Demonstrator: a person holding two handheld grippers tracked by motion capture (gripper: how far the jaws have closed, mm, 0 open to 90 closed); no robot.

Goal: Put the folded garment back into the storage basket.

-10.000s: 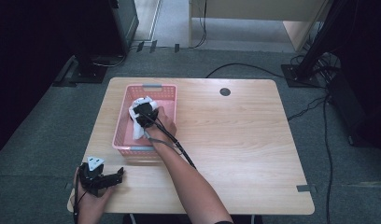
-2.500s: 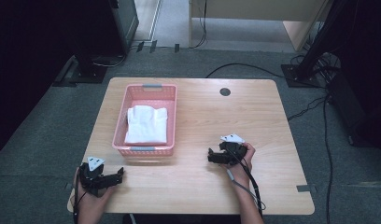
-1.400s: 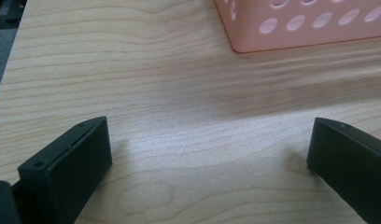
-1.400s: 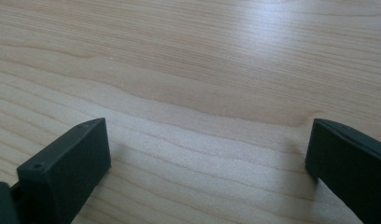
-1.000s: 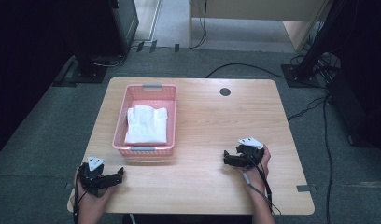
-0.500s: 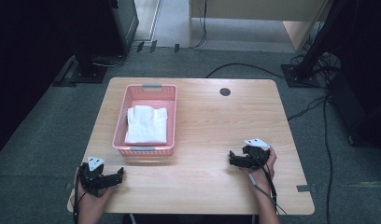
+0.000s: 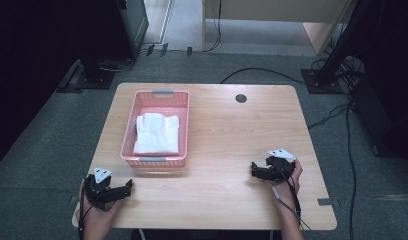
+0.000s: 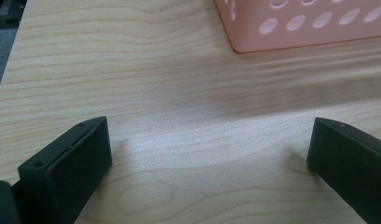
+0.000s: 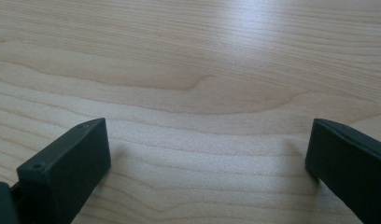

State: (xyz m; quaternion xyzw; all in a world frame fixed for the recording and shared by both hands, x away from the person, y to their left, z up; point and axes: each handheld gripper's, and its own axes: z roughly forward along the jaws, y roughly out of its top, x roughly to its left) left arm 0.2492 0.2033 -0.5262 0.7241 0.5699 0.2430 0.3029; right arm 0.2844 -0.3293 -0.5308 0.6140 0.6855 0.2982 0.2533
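Risk low: folded white cloth (image 7: 157,133) lies inside pink basket (image 7: 162,93), far-left on surface (image 7: 227,125). Left gripper (image 7: 126,187) near basket's near wall, right gripper (image 7: 254,171) well apart; both fingers spread, empty. Careless left sweep could nudge basket.

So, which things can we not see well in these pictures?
- White cloth: high view; the pink basket wall hides its underside, and its kind is too small to tell.
- Pink basket: left gripper view; the top edge cuts it to one corner.
- Right tool: high view; the hand covers its body.
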